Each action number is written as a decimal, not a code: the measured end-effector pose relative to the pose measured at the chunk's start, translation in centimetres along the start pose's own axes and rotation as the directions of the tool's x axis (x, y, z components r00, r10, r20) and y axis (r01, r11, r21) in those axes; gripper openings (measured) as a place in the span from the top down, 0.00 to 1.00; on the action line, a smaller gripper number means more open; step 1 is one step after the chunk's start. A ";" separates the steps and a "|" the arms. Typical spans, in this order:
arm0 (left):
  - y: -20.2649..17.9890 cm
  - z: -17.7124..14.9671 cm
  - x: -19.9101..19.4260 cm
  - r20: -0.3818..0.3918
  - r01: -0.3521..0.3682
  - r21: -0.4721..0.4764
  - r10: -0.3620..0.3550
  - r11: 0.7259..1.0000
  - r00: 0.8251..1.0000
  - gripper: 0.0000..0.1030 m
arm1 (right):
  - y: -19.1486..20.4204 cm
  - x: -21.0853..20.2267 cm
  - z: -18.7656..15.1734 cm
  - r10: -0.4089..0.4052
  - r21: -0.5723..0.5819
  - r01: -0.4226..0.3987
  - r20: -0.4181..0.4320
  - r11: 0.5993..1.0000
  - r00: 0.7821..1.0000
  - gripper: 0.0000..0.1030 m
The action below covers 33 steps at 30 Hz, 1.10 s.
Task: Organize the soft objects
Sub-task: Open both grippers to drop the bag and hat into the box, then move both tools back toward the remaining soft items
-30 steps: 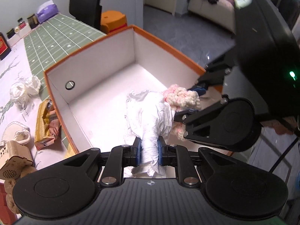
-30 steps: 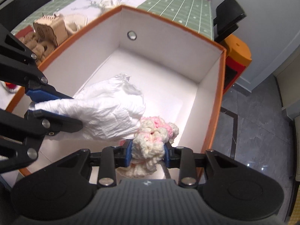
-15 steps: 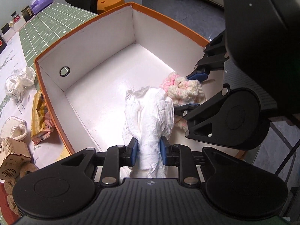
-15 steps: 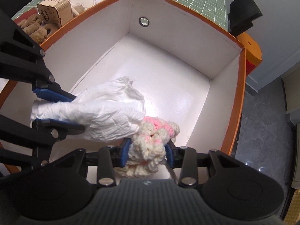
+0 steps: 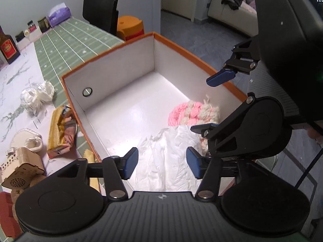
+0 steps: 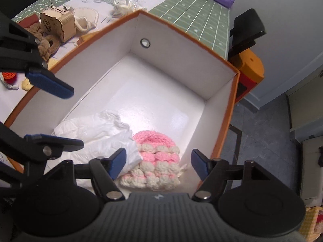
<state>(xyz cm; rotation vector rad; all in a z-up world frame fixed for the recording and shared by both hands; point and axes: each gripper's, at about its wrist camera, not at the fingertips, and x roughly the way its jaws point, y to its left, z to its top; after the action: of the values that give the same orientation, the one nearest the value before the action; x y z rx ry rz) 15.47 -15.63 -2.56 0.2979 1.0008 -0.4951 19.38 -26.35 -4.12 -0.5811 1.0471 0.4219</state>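
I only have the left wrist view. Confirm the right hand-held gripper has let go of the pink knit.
Observer: Confirmed. In the right wrist view, the right hand-held gripper has just been opening its jaws. They stand wide on either side of the knit, and neither pad presses on it.
Operator: Check the knit's near edge. It's hidden from me.
Observer: The whole knit lies flat on the floor of the box. The white cloth touches its left side.
Operator: Name one soft thing still outside that I can't see.
Observer: A red knit piece lies on the table, left of the box.
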 end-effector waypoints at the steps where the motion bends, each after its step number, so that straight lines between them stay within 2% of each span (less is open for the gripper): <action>1: -0.1 0.0 -0.5 0.017 -0.008 0.004 0.008 1.000 1.000 0.32 | 0.1 -0.4 -0.1 -0.008 -0.003 0.009 0.004 1.000 1.000 0.30; 7: -0.2 -0.3 -3.1 0.110 -0.041 -0.007 0.041 0.999 0.993 0.29 | 0.7 -2.5 -0.5 -0.061 0.002 0.061 0.039 0.998 0.997 0.29; 15: 1.4 -2.8 -7.6 0.272 -0.067 -0.101 0.092 0.993 0.958 0.29 | 2.5 -6.4 -1.4 -0.119 0.099 0.104 0.169 0.990 0.978 0.29; 19: 2.3 -5.2 -9.8 0.353 -0.099 -0.163 0.152 0.982 0.923 0.29 | 4.2 -8.1 -2.1 -0.143 0.170 0.099 0.274 0.981 0.951 0.29; 24: 3.4 -8.9 -11.9 0.474 -0.117 -0.218 0.209 0.969 0.855 0.29 | 7.1 -9.8 -2.9 -0.124 0.243 0.026 0.397 0.970 0.909 0.28; 26: 3.8 -10.2 -12.5 0.499 -0.130 -0.245 0.240 0.961 0.833 0.29 | 8.5 -10.3 -3.0 -0.127 0.263 0.006 0.443 0.965 0.887 0.28; 29: 4.5 -12.0 -13.1 0.514 -0.140 -0.296 0.281 0.945 0.811 0.29 | 10.8 -10.9 -3.0 -0.141 0.285 -0.012 0.508 0.958 0.850 0.28; 31: 5.2 -13.4 -13.6 0.522 -0.151 -0.329 0.313 0.932 0.794 0.29 | 12.2 -11.1 -3.0 -0.148 0.297 -0.023 0.542 0.955 0.828 0.19; 33: 5.8 -14.8 -13.9 0.519 -0.170 -0.361 0.349 0.917 0.781 0.29 | 13.5 -11.2 -3.0 -0.149 0.310 -0.048 0.579 0.950 0.802 0.19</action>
<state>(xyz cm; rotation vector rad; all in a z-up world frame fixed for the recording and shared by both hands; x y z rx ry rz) 1.66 -0.32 1.85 0.0042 0.4116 -0.1481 4.49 -18.34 1.44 -0.1613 0.4647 0.3479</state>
